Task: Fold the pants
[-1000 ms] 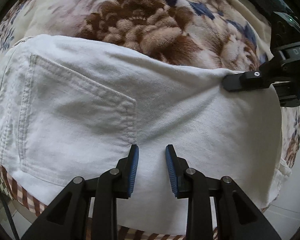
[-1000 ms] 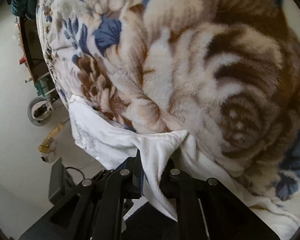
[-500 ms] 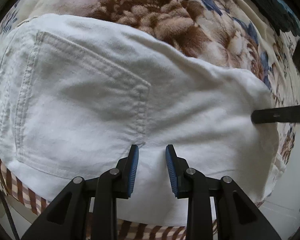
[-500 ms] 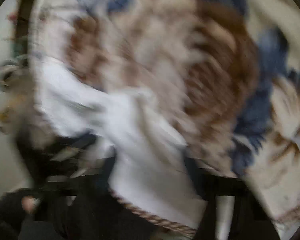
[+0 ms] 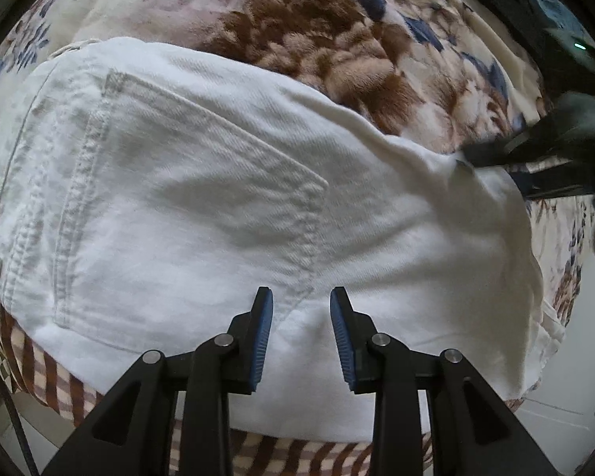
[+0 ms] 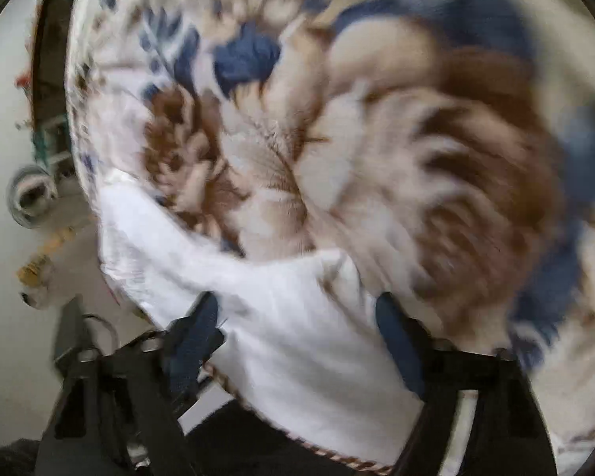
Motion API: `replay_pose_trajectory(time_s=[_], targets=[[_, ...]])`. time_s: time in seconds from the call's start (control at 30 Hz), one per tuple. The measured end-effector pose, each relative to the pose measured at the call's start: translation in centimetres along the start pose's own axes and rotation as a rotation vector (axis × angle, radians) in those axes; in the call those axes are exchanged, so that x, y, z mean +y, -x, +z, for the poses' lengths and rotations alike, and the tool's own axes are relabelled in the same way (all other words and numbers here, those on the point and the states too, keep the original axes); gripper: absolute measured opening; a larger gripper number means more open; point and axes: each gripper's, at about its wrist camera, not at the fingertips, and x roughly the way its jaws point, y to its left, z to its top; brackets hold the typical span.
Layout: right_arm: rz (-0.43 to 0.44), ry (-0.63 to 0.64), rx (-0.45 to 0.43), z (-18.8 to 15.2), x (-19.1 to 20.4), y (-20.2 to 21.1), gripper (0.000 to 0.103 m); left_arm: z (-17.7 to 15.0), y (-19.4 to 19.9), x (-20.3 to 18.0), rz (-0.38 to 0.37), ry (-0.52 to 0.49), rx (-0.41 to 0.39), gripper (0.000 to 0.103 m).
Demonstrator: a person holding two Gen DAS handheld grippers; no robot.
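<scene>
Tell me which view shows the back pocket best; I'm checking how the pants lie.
The left wrist view: the back pocket lies flat and sharp on the white pants. The right wrist view is blurred, showing only plain white cloth, no pocket.

No legible text, though partly blurred.

Soft, even daylight is seen throughout; no glare, only faint shadows in the folds of the white pants (image 5: 218, 206) ahead of the jaws. The left wrist view is rendered sharp. The right wrist view is smeared by motion blur. Fisheye bending and dark corners are noted at all edges.
</scene>
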Motion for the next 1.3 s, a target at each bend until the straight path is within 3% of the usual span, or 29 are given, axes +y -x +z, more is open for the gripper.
replay_pose_trajectory(time_s=[0.03,0.1,0.13,0.2,0.23,0.3,0.33,0.4,0.43,0.47,0.53,0.6,0.77,0.9,0.97,1.03,1.17,1.2,1.23,1.27,1.3], targets=[[-0.046,0.021,0.034,0.3,0.4,-0.9,0.044,0.3,0.0,0.1,0.005,-0.007,-0.002,0.028],[-0.159,0.040,0.001,0.7,0.7,-0.5,0.038,1.0,-0.3,0.3,0.008,-0.023,0.000,0.028],[-0.164,0.020,-0.024,0.8,0.2,0.1,0.037,1.2,-0.1,0.3,0.006,-0.024,-0.001,0.028],[-0.152,-0.073,-0.128,1.3,-1.8,3.0,0.007,1.4,-0.2,0.3,0.010,-0.033,0.000,0.028],[-0.151,-0.107,-0.153,1.8,-2.5,3.7,0.004,1.4,-0.2,0.3,0.007,-0.034,0.002,0.028],[-0.045,-0.189,-0.203,1.7,-4.8,6.4,0.005,1.0,-0.3,0.4,-0.015,-0.025,0.009,0.028],[0.013,-0.169,-0.221,0.8,-5.0,8.0,0.007,0.2,0.1,0.7,-0.026,-0.019,0.007,0.028],[0.029,-0.124,-0.297,-2.3,-5.0,11.1,0.035,-0.6,1.4,0.9,-0.055,-0.002,-0.009,0.028],[0.024,-0.118,-0.360,-4.3,-4.9,12.2,0.073,-1.0,1.9,0.9,-0.067,0.004,-0.015,0.028],[0.020,-0.117,-0.455,-6.9,-5.1,13.6,0.095,-1.3,2.4,0.8,-0.078,0.005,-0.020,0.028],[0.003,-0.143,-0.604,-12.5,-6.0,15.3,0.094,-2.7,3.4,0.3,-0.107,0.006,-0.019,0.028],[-0.012,-0.304,-0.609,-18.6,-9.4,15.6,0.094,-4.1,3.9,-0.1,-0.134,0.021,-0.013,0.028],[0.126,-0.730,-0.633,-34.2,-15.3,7.4,0.094,-8.3,2.5,-1.3,-0.173,0.091,0.089,0.030],[0.171,-0.986,-0.750,-45.5,-21.9,3.0,0.093,-10.3,-0.5,-3.0,-0.192,0.170,0.159,0.030],[0.225,-1.058,-0.802,-48.8,-25.5,1.9,0.082,-10.6,-2.1,-3.7,-0.212,0.227,0.167,0.030],[0.298,-1.083,-0.846,-49.6,-27.7,0.3,0.076,-11.1,-3.1,-3.9,-0.193,0.261,0.145,0.030],[0.369,-1.043,-0.888,-48.7,-31.8,-1.0,0.067,-10.7,-4.7,-4.6,-0.138,0.309,0.091,0.029],[0.357,-1.035,-0.876,-48.0,-31.8,-1.2,0.059,-10.5,-4.9,-4.7,-0.124,0.323,0.071,0.029],[0.293,-1.034,-0.850,-47.3,-32.4,-1.2,0.026,-10.6,-4.8,-4.9,-0.110,0.330,0.046,0.023],[0.247,-1.038,-0.831,-46.9,-32.2,-1.6,0.012,-10.7,-4.6,-5.2,-0.089,0.325,0.022,0.015],[0.230,-1.036,-0.825,-46.6,-32.2,-1.7,0.011,-10.9,-3.9,-5.9,-0.061,0.308,-0.005,0.012]])
